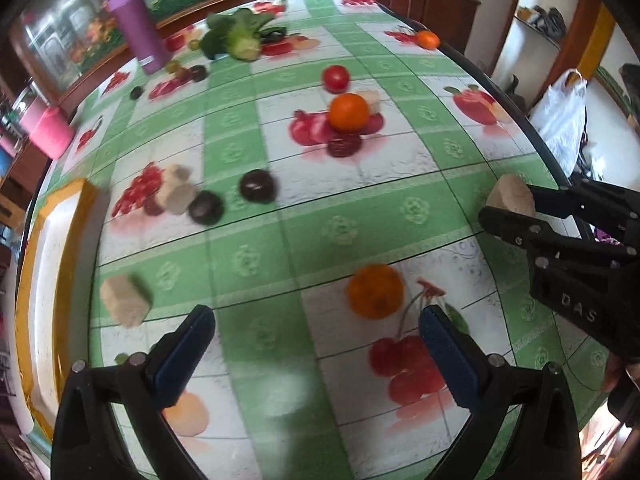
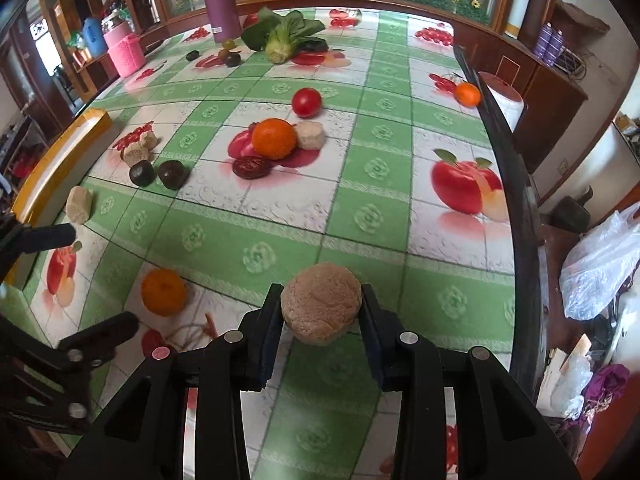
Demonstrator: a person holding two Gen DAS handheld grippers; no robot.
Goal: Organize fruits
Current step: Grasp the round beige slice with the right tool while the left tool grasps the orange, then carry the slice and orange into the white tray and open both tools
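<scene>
My right gripper [image 2: 322, 312] is shut on a beige round piece [image 2: 321, 308], held just above the tablecloth; it also shows in the left wrist view [image 1: 510, 200]. My left gripper [image 1: 316, 344] is open and empty, with an orange [image 1: 375, 290] just ahead between its fingers [image 1: 182, 354]; the same orange shows in the right wrist view [image 2: 164, 291]. More fruit lies on the table: an orange [image 2: 275, 137], a tomato [image 2: 306, 101], dark plums [image 2: 142, 172] [image 2: 173, 173], a far orange [image 2: 467, 93], and beige pieces [image 2: 79, 205] [image 2: 310, 135].
A yellow-rimmed white tray [image 1: 60, 264] sits at the table's left edge. A purple bottle [image 2: 219, 0], leafy greens [image 2: 282, 38], small dark fruits [image 2: 232, 58] and a pink container [image 2: 125, 54] stand at the far side. The table's right edge [image 2: 516, 184] drops off to a plastic bag [image 2: 600, 264].
</scene>
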